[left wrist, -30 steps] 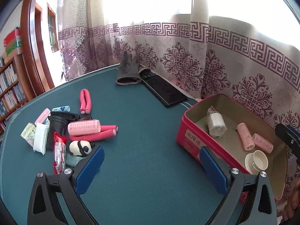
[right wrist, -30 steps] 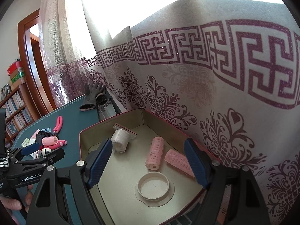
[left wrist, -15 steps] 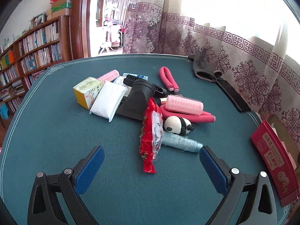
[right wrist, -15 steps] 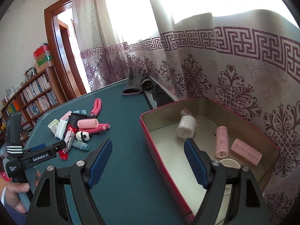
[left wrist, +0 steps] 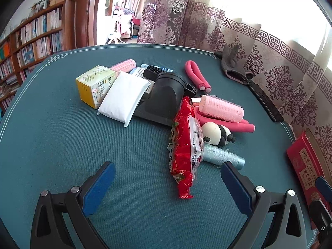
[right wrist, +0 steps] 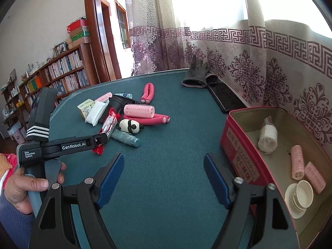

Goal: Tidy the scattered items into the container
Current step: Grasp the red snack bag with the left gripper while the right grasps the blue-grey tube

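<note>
Scattered items are being seen heaped near the middle of the worktop point(left wrist: 62, 145): one red snack packet point(left wrist: 185, 147), one panda figure point(left wrist: 216, 134), one grey-blue tube point(left wrist: 223, 156), two pink hair rollers in the heap point(left wrist: 221, 108), one long pink foam rod point(left wrist: 228, 124), one folded pink rod point(left wrist: 197, 76), one black nozzle-like piece point(left wrist: 166, 99), one white pouch point(left wrist: 124, 99) and one yellow box point(left wrist: 93, 85).

One red container point(right wrist: 234, 145) is being shown at the right. Inside it, two more rollers point(right wrist: 297, 161), one white wrapped roll point(right wrist: 267, 138) and one stack of small white dishes point(right wrist: 300, 195) are being held.

The left gripper point(left wrist: 166, 186) is being held with its fingers well apart and nothing between them; the snack packet's lower end is lying just beyond and between the fingertips, with the tube near the right-hand finger. The right gripper point(right wrist: 164, 178) is also being kept wide apart and empty over bare cloth, with the container just to its right and the heap well ahead to its left. The left tool's handle is being gripped by a hand point(right wrist: 25, 186).

The worktop is being covered by teal cloth. A grey glove point(right wrist: 196, 74) and a black flat slab point(right wrist: 225, 96) are being seen at its far edge. Patterned curtains point(right wrist: 269, 66), bookshelves point(right wrist: 62, 72) and a wooden doorway point(right wrist: 103, 41) are being seen around the room.
</note>
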